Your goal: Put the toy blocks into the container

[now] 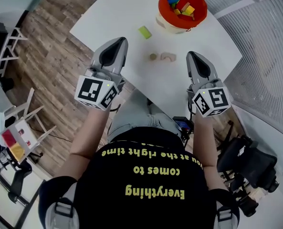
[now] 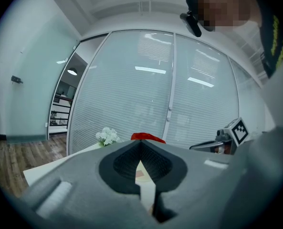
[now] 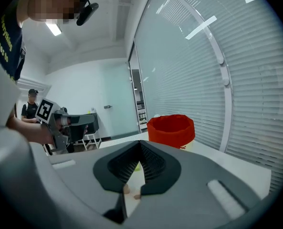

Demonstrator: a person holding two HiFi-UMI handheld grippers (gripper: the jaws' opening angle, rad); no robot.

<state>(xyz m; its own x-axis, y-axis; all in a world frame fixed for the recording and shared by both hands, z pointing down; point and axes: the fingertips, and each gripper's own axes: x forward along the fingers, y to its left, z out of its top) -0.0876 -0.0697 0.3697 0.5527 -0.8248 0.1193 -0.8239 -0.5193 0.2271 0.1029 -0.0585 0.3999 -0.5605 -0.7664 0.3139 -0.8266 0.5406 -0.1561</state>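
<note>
1. Over the white table [image 1: 112, 13], in the head view, the left gripper [image 1: 116, 44] and right gripper [image 1: 194, 57] hang by the near edge. A green block [image 1: 144, 32], round block [image 1: 153, 57] and arch block [image 1: 168, 57] lie loose. The red container [image 1: 182, 4] sits far back, with blocks inside.
2. Left gripper view: its jaws are pinched together, holding nothing. It should open wide first, I think.
3. Right gripper view: jaws squeezed together, empty too. The arch block looks nearest, so open, come down around it, squeeze softly.
</note>
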